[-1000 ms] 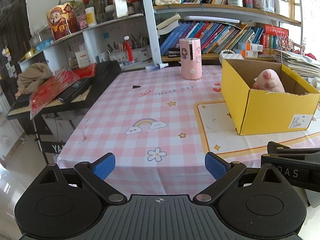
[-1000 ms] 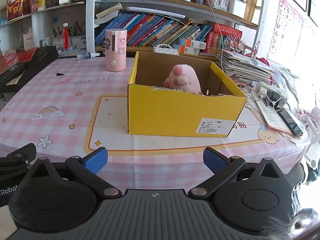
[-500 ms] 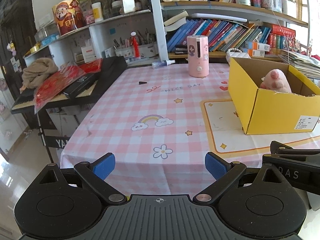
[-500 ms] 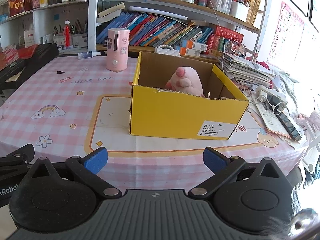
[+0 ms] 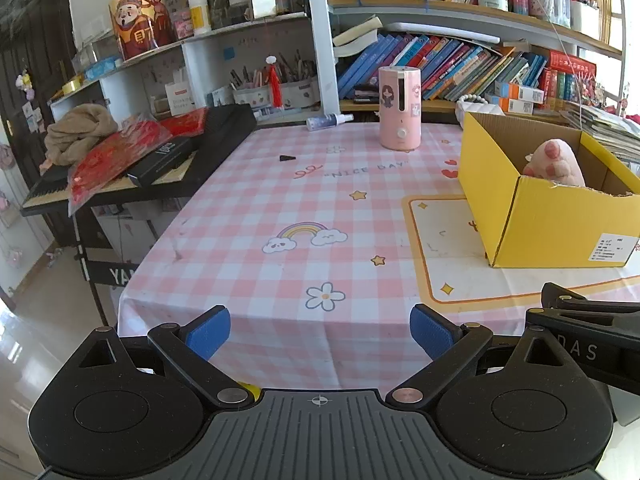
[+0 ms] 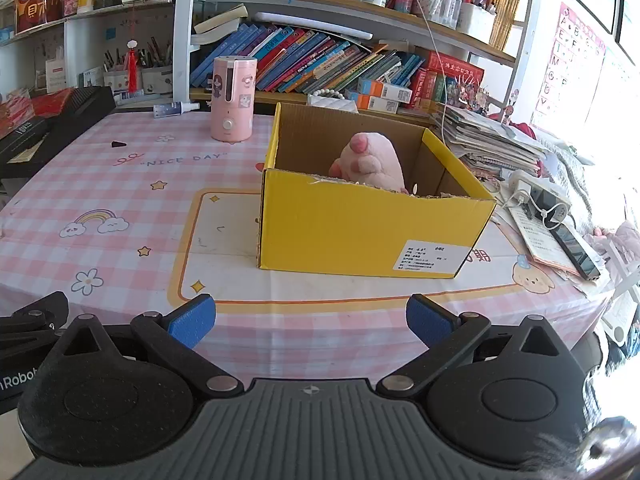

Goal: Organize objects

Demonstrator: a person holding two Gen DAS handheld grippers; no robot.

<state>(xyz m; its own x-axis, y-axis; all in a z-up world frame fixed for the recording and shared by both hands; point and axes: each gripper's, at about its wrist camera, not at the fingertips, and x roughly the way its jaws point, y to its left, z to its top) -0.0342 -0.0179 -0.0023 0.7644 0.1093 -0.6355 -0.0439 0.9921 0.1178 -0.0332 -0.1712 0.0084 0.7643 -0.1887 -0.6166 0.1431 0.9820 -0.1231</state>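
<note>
Both grippers, left point(image 5: 320, 334) and right point(image 6: 311, 322), are hovering at the near table edge with blue-padded jaws spread apart, gripping nothing. A pink plush toy point(image 6: 370, 166) is sitting inside the open yellow cardboard box point(image 6: 360, 232) on the pink checked tablecloth point(image 5: 280, 216).

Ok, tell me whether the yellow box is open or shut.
Open: the yellow box has no lid or flaps over it, and the pink plush pokes above its rim.

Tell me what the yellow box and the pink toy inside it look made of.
Yellow box: corrugated cardboard, matte yellow outside, raw brown inside, with a torn, frayed front rim. Pink toy: seemingly soft plush fabric, fuzzy surface with rounded padded lumps.
</note>
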